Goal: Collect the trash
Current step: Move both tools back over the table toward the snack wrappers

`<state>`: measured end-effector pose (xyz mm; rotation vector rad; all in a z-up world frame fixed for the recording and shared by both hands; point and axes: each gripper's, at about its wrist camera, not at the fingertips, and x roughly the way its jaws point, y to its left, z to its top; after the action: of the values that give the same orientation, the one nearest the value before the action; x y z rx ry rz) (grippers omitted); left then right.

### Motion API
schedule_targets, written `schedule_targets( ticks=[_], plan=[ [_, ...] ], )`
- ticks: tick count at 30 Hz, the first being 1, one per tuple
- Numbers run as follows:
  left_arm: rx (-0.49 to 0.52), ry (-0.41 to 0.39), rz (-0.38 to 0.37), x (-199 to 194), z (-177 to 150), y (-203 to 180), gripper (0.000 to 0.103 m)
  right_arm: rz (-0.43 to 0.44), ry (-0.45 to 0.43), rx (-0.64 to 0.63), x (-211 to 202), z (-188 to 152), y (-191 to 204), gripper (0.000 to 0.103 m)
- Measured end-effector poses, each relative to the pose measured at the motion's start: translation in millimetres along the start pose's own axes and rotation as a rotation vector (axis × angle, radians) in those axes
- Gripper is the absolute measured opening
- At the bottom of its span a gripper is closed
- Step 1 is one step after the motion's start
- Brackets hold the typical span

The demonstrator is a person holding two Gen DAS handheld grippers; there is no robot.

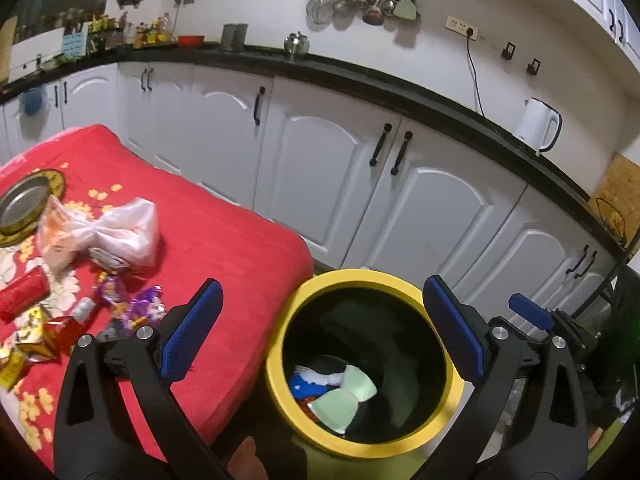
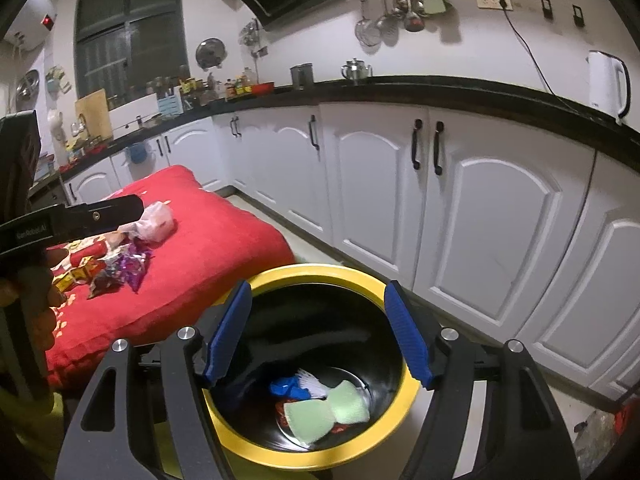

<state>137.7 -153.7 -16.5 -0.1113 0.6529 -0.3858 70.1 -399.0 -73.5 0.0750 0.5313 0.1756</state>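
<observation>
On the left, a red-covered surface [image 1: 224,240] carries the uncollected trash: a crumpled plastic bag [image 1: 120,228], purple wrappers [image 1: 136,304], a red packet [image 1: 22,294] and gold wrappers [image 1: 36,340], beside a round metal tin [image 1: 24,204]. The left hand-held gripper [image 1: 324,328] hangs with jaws spread wide and nothing between them, over the surface's edge and the bin. The yellow-rimmed black bin [image 2: 316,274] stands just beside the surface, holding pale green pieces [image 2: 310,418] and blue scraps [image 2: 288,388] at its bottom. The right hand-held gripper [image 2: 318,336] hovers above the bin's mouth, jaws apart and empty.
</observation>
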Motion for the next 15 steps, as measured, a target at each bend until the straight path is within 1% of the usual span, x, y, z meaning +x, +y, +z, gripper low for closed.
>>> schedule_targets(
  ticks=[7,15],
  plan=[
    [-0.011,-0.049,0.022,-23,2,12,0.092,0.044,-0.017,-0.03,-5,10,25,0.067],
    [-0.033,-0.098,0.06,-47,-1,35,0.092,0.106,-0.03,-0.08,-5,22,62,0.067]
  ],
)
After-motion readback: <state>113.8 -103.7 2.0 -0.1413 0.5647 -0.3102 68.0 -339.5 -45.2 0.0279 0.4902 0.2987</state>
